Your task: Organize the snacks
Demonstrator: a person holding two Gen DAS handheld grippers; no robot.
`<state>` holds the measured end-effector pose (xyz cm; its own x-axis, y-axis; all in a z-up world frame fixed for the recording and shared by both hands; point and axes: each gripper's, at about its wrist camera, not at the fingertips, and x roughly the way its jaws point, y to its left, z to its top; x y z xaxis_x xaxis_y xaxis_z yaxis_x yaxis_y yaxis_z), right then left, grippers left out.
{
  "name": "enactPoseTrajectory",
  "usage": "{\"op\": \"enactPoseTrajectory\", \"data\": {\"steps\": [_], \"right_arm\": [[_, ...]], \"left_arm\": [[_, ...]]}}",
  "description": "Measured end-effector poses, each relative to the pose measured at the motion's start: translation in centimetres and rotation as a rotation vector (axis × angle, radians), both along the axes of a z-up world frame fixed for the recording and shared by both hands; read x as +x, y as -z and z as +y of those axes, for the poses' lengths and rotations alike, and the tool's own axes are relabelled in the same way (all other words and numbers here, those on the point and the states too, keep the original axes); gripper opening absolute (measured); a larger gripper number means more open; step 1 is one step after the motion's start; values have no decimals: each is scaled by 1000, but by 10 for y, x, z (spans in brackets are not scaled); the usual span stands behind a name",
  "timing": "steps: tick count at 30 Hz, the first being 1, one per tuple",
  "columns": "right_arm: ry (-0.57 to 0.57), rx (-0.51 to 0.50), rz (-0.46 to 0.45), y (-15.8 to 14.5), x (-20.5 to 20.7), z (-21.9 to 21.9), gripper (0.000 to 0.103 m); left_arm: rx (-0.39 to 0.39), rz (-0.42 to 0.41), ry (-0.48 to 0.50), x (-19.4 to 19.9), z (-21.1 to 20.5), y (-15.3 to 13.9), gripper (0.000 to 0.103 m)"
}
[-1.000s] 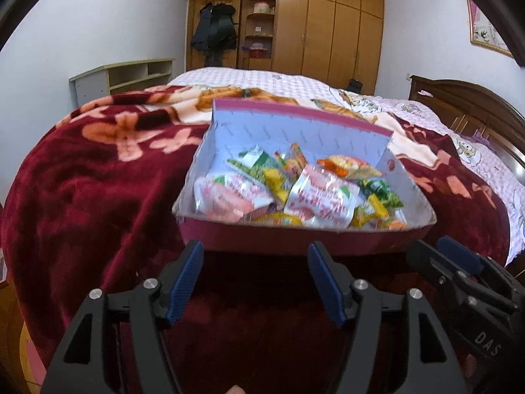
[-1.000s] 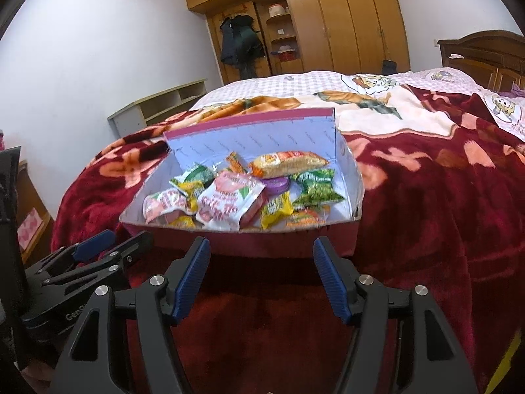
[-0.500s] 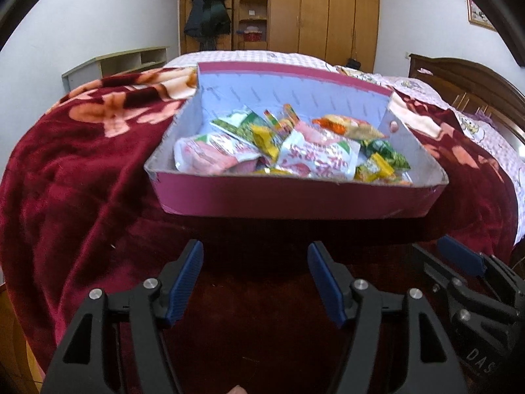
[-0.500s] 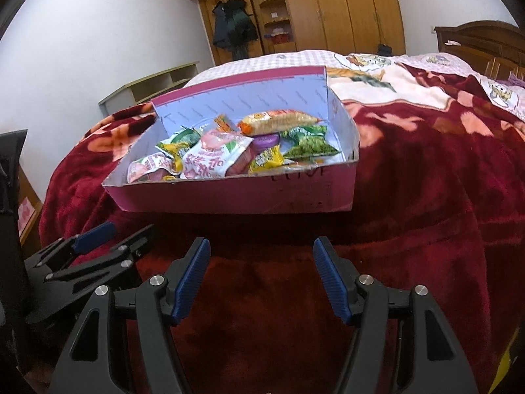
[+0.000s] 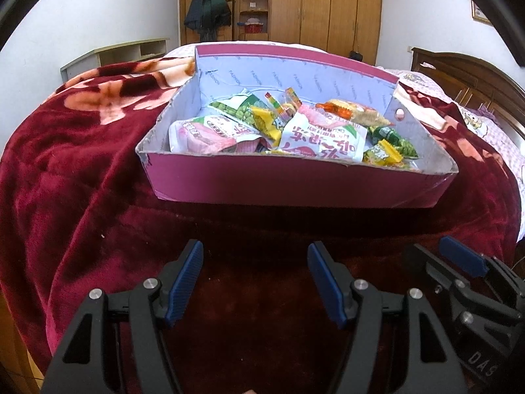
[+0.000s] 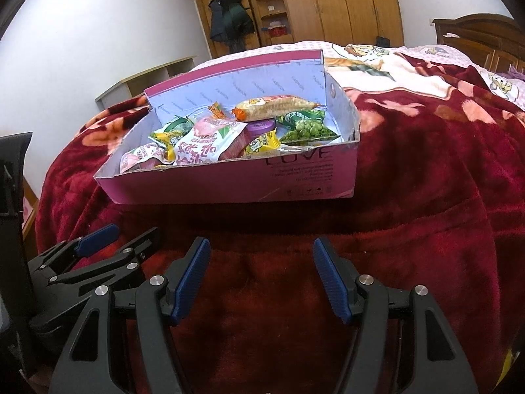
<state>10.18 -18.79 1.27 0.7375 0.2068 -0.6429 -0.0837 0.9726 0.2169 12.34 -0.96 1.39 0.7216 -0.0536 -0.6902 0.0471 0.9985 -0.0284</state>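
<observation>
Blanket (image 5: 82, 170), plush dark-red fleece with peach flowers, covers the bed in a white-walled room with a wooden wardrobe (image 5: 328, 10) behind, and the pink cardboard box (image 5: 295, 180) of crinkly snacks (image 5: 321, 141) sits on it, just beyond left gripper (image 5: 255, 279) and right gripper (image 6: 261, 279), both spread wide and empty.

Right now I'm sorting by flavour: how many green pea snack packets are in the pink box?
2 show: one green pea packet at the right end of the pink box, another near the back left. More may lie buried under the pile.
</observation>
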Motion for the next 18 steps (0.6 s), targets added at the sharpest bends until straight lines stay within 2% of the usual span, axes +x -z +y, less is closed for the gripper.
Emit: {"op": "enactPoseTrajectory", "data": {"steps": [13,18], "right_arm": [[10,8,25,1,1,-2,67],[14,14,26,1,1,-3,67]], "left_arm": [[29,-22,18,0,-8,-4,70],[16,-24,23,-2,-6,-4,70]]}}
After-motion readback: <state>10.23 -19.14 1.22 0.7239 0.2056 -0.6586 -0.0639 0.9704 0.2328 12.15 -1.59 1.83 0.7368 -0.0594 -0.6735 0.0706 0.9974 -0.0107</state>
